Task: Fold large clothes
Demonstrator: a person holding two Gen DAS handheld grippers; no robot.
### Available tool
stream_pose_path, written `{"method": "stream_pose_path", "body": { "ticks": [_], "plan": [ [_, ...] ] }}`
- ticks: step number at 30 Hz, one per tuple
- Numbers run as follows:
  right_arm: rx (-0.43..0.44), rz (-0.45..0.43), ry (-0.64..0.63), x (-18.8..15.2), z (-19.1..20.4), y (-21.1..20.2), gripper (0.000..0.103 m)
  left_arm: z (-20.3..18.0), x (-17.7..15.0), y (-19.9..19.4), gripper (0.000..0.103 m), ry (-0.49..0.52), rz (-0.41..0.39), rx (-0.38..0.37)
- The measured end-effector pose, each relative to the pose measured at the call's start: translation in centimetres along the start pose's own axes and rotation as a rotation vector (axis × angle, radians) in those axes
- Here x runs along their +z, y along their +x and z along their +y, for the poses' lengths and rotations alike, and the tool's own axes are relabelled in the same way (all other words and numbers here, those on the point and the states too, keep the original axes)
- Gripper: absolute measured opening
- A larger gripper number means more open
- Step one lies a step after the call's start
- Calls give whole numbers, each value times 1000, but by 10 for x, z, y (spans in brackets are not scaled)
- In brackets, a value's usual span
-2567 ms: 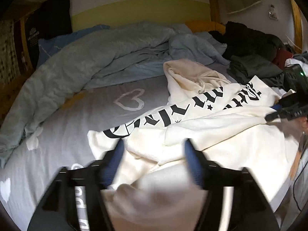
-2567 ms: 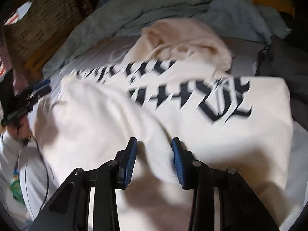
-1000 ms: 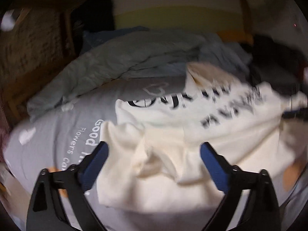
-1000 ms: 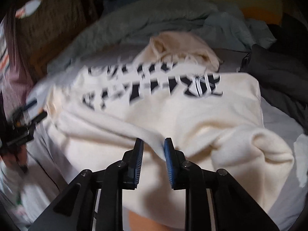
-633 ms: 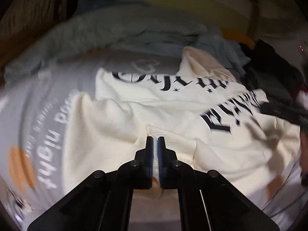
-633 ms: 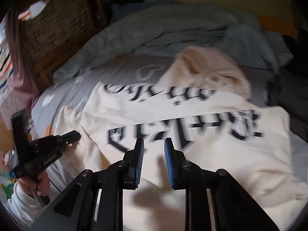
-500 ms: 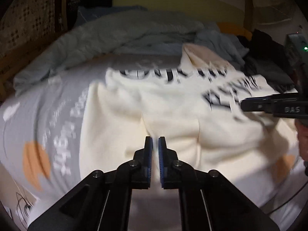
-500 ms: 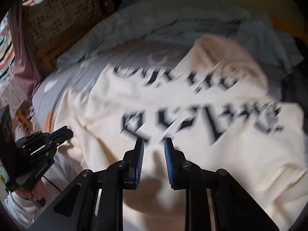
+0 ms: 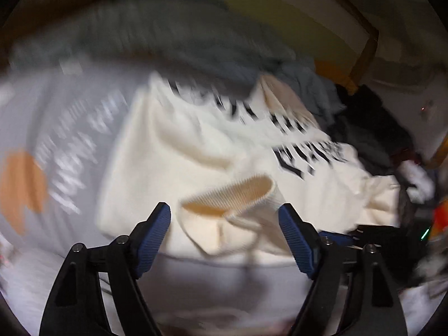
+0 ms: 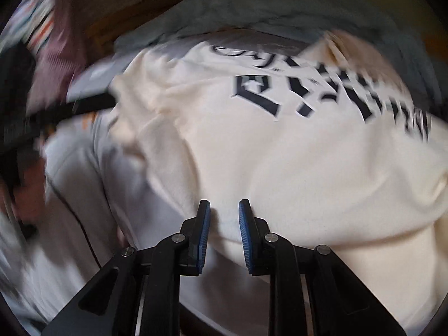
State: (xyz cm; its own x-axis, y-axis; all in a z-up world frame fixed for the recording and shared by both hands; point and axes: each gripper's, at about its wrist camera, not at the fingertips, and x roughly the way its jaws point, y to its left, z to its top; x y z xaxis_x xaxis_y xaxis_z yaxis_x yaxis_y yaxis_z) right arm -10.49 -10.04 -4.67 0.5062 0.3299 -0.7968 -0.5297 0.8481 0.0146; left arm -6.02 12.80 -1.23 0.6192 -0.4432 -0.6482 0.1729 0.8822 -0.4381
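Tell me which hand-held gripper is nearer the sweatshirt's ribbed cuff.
Left. The left hand-held gripper has the ribbed cuff lying between its opening jaws, untouched. The right hand-held gripper sits at the sweatshirt body's near edge; no cuff shows there.

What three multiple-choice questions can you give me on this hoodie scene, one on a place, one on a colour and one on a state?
1. The hoodie lies on: A a wooden floor; B a grey bed sheet; C a chair.
2. Its lettering is: A red; B green; C near black.
3. The hoodie is: A rumpled, unfolded; B on a hanger; C rolled up tight.

B: grey printed sheet shows beside it.
C: dark letters on cream cloth.
A: creases and a loose sleeve show.
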Motion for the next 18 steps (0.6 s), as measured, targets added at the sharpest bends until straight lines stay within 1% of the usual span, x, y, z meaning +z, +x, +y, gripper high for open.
{"method": "stream_pose_path", "body": {
  "ticks": [1,2,4,6,8,9,11,12,14,15,16,17,18],
  "plan": [
    [-21,2,-47,-1,5,0,24,9,-2,4,78,-56,21,-16],
    [-38,-3,-81,-3,9,0,24,15,-4,3,77,-95,16,-9],
    [-44,-10,-73,-3,10,1,24,22,-5,-3,77,-119,-10,-12],
    [-14,-30,-7,0,2,1,24,21,-3,-12,77,-120,-45,-24],
    [15,-59,75,8,-7,-3,24,13,2,-20,77,-95,-72,-27],
    [-13,-83,95,16,-6,-6,24,8,5,-22,77,-76,-83,-8],
    [-56,-131,83,28,0,-10,24,-2,10,-25,77,-40,-109,35],
    [-44,-131,81,31,4,-9,24,-6,12,-25,78,-25,-114,46],
    [57,-91,101,34,11,2,24,-13,17,-23,79,-9,-119,55],
    [120,-54,116,31,17,14,24,-14,18,-23,80,-15,-131,48],
    [136,-32,116,27,22,21,24,-15,19,-23,84,-26,-147,45],
    [130,-12,97,23,30,28,24,-14,20,-23,89,-35,-157,51],
    [98,-21,69,18,37,31,24,-14,20,-22,89,-41,-159,67]
  ]
}}
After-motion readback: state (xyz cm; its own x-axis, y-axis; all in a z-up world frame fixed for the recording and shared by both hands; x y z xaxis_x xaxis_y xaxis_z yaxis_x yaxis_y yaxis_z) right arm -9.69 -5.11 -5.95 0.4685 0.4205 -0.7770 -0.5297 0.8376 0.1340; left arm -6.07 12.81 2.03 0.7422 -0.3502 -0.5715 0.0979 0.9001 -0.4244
